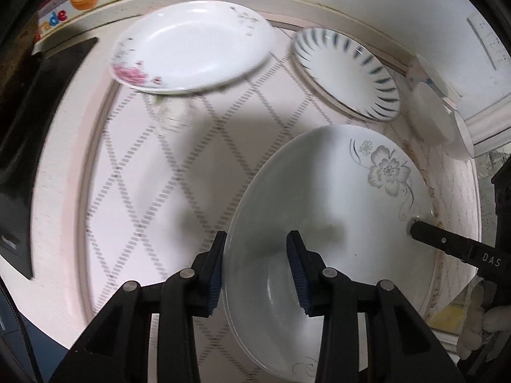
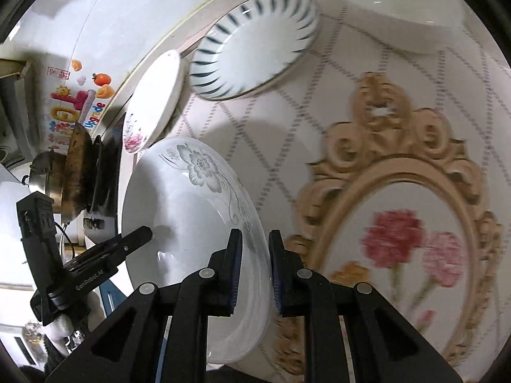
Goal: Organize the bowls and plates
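Observation:
A white plate with a grey flower print (image 1: 335, 210) is held above the table by both grippers. My left gripper (image 1: 257, 274) straddles its near rim, one pad on each side. My right gripper (image 2: 254, 271) straddles the opposite rim of this plate (image 2: 191, 210). The right gripper's finger shows in the left wrist view (image 1: 447, 242); the left gripper's finger shows in the right wrist view (image 2: 127, 242). A white plate with pink flowers (image 1: 191, 48) and a blue-striped dish (image 1: 348, 73) lie on the table behind. A white bowl (image 2: 402, 9) sits at the far right.
The table (image 1: 143, 175) is round, with a pink diamond-patterned cloth and a carved floral oval (image 2: 399, 239). Small white dishes (image 1: 431, 115) stand at its right edge. A black stove top (image 1: 32, 127) with a pot (image 2: 57, 178) lies to the left, against a wall.

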The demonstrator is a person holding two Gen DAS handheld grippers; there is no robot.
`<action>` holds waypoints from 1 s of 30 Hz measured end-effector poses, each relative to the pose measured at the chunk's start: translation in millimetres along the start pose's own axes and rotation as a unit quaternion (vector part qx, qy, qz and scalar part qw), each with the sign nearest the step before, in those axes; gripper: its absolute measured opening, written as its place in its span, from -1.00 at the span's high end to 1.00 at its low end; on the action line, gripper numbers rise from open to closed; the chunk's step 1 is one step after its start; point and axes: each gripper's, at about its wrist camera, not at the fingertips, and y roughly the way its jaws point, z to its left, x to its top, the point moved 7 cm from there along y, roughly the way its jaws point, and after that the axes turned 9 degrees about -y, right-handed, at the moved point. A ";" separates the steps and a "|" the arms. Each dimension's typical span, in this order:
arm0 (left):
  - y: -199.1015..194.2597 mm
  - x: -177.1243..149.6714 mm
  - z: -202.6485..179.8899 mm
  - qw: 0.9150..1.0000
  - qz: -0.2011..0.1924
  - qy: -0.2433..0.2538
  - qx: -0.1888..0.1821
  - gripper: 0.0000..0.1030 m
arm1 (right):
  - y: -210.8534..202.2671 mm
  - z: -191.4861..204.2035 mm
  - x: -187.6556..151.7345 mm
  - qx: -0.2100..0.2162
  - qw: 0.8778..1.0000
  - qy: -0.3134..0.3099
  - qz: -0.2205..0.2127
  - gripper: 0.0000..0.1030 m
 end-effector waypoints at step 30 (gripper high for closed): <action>52.5 -2.3 -70.5 0.999 0.000 0.021 0.045 0.32 | -22.0 -92.8 -15.9 0.017 0.999 0.020 0.018 0.64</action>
